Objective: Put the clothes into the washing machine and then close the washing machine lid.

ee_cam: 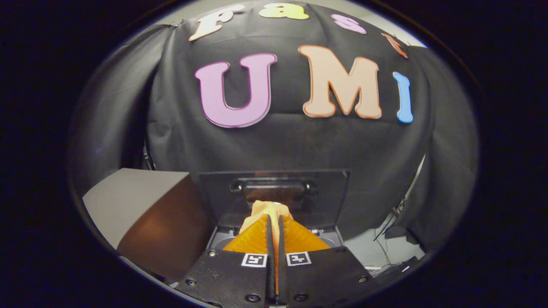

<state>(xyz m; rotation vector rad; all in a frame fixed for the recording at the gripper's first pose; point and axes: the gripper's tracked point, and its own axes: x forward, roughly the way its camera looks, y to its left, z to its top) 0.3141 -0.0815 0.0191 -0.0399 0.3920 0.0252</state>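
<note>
Peach cloth (270,209) is clamped in the gripper (274,226), over the washing machine (334,239); its lid (274,188) at 12 o'clock stands open, so both steps remain.

To your left of the machine you have a brown box (145,214) with a pale top face, just beside it; black booth cloth (291,141) hangs behind, and to the right thin cables (396,214) trail onto a pale floor (372,252).
</note>
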